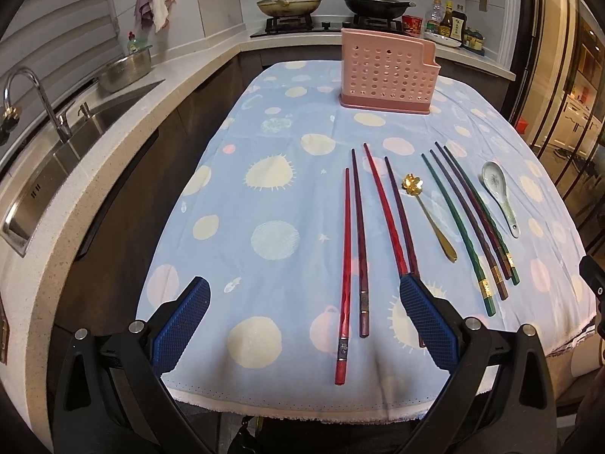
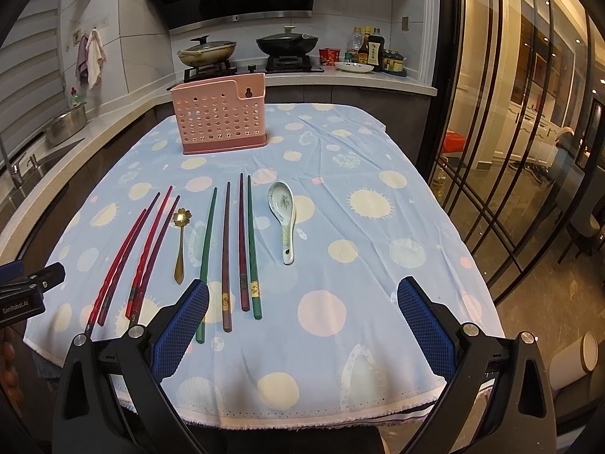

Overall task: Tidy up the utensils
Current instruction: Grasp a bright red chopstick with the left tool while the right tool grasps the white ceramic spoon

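Observation:
A pink perforated utensil holder (image 1: 386,72) (image 2: 220,113) stands upright at the far side of the table. Several red and dark purple chopsticks (image 1: 353,249) (image 2: 145,249) lie in a row, then a gold flower spoon (image 1: 431,215) (image 2: 180,242), several green and purple chopsticks (image 1: 472,219) (image 2: 227,249) and a white ceramic spoon (image 1: 499,193) (image 2: 283,215). My left gripper (image 1: 304,317) is open and empty above the near table edge, over the red chopsticks. My right gripper (image 2: 302,321) is open and empty, right of the green chopsticks.
The table wears a blue cloth with pale spots (image 1: 272,174) (image 2: 340,227). A counter with a sink (image 1: 75,132) runs along the left. A stove with two pans (image 2: 245,53) and bottles (image 2: 368,51) stands behind. Glass doors (image 2: 510,151) stand to the right.

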{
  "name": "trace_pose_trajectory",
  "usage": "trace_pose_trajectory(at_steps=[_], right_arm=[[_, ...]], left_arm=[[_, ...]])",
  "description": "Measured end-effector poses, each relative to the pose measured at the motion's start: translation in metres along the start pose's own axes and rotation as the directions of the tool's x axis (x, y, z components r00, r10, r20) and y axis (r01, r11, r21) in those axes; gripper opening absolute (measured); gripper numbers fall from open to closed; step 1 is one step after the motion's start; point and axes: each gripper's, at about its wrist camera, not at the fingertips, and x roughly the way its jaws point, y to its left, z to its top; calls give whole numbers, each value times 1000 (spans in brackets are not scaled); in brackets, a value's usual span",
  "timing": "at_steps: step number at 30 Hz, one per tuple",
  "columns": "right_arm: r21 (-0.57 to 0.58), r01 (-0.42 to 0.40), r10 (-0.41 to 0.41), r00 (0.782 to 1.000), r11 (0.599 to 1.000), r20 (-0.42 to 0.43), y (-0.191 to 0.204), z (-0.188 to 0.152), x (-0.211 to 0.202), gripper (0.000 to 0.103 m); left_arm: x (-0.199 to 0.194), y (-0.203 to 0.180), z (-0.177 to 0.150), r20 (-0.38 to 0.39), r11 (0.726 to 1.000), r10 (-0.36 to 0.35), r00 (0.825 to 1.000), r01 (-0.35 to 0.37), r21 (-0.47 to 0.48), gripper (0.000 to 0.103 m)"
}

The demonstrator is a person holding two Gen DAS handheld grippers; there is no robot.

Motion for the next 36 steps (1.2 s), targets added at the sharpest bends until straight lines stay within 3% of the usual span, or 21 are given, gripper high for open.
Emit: trace_pose_trajectory(at_steps=[4, 14, 22, 31, 36], right_arm=[[3, 6, -6, 1000, 1000, -16, -2, -1, 7, 96], [4, 20, -20, 998, 1000, -57, -6, -6, 23, 96], [8, 20, -19, 996, 1000, -83, -8, -7, 36, 96], [-1, -12, 12, 998, 1000, -68, -7, 6, 56, 95], [16, -51, 52, 995, 999, -80, -6, 21, 81, 72]], left_arm=[[20, 10, -5, -43, 1000, 12, 999, -13, -18, 96], [57, -2, -25, -122, 998, 15, 992, -8, 56, 93], [65, 7, -25, -117, 1000, -2, 993, 6, 30, 92], [70, 2, -21, -123, 998, -58, 991, 62, 32, 63], [73, 4, -12, -120, 996, -80, 989, 84, 26, 38]])
